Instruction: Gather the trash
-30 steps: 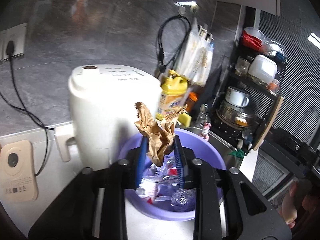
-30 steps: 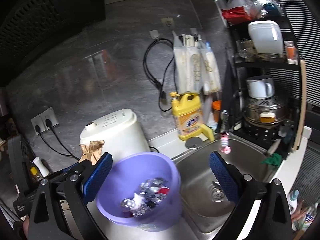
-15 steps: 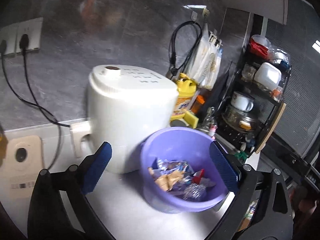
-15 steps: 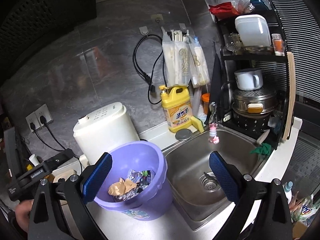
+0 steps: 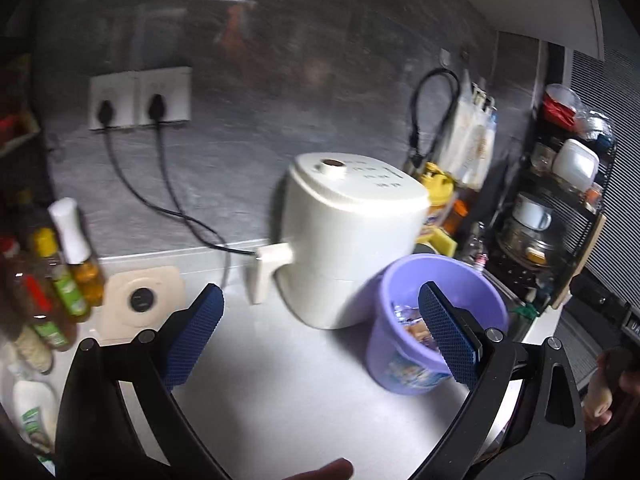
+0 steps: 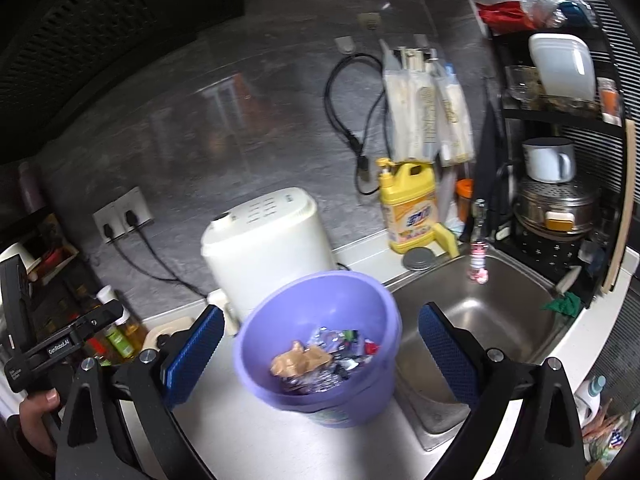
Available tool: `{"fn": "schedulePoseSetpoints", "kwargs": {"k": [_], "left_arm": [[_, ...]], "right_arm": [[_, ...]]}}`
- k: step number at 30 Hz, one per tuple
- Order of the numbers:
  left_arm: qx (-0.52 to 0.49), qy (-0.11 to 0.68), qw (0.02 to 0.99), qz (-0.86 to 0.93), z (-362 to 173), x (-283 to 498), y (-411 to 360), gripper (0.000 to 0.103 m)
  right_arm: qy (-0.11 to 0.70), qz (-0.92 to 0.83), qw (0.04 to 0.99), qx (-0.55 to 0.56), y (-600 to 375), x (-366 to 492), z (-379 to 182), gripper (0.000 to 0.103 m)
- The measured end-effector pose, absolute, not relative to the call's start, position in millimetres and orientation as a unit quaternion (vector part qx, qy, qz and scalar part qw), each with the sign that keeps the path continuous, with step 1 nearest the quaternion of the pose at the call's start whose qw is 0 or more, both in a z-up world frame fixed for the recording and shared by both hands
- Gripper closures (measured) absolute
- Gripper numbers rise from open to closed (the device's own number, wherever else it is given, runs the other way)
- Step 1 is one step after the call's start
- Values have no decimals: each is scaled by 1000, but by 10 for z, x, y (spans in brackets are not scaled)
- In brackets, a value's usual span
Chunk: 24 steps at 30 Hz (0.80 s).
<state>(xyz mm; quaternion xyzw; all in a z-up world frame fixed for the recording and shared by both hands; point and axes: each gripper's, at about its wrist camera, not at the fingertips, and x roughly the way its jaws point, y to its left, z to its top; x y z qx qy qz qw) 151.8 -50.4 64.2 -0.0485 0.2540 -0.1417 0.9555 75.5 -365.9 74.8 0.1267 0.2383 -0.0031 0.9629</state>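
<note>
Right wrist view gives us the clearest look into the purple bin [image 6: 320,344]: a crumpled brown paper wrapper [image 6: 300,362] lies on top of a heap of foil and plastic scraps [image 6: 340,350] at the bottom, so that piece of trash is already collected. The bin stands on the counter [image 6: 248,436], just beside the sink [image 6: 480,320] and in front of the white appliance [image 6: 264,256].

Our right claw [image 6: 320,356] stands wide, its blue pads framing the bin with nothing between them. Our left claw [image 5: 320,336] is also spread wide and empty; its jaws have just been opening, and nothing sits between them now. From the left wrist view the bin [image 5: 436,320] is off to the right, partly behind the right pad, and the claw faces bare counter [image 5: 304,380], the appliance [image 5: 348,248] and a row of bottles [image 5: 60,272] at the left edge.

We judge the drop-off step finished. Neither view shows any loose trash on the visible counter; the left view is blurred, though, so small scraps could escape us. What is left, if anything, lies outside these views: we would have to look further along the counter for more pieces before calling the task complete.
</note>
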Motion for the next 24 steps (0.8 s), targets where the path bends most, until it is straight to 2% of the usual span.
{"fn": "schedulePoseSetpoints", "kwargs": {"k": [9,24], "left_arm": [[-50,247,964,-84,765,1079,-139,6],[-65,236,970,-13,850,400,339,6]], "right_arm": [[247,53,962,104,-3419,678,919,8],[267,110,954,78,-3063,520,793,8]]}}
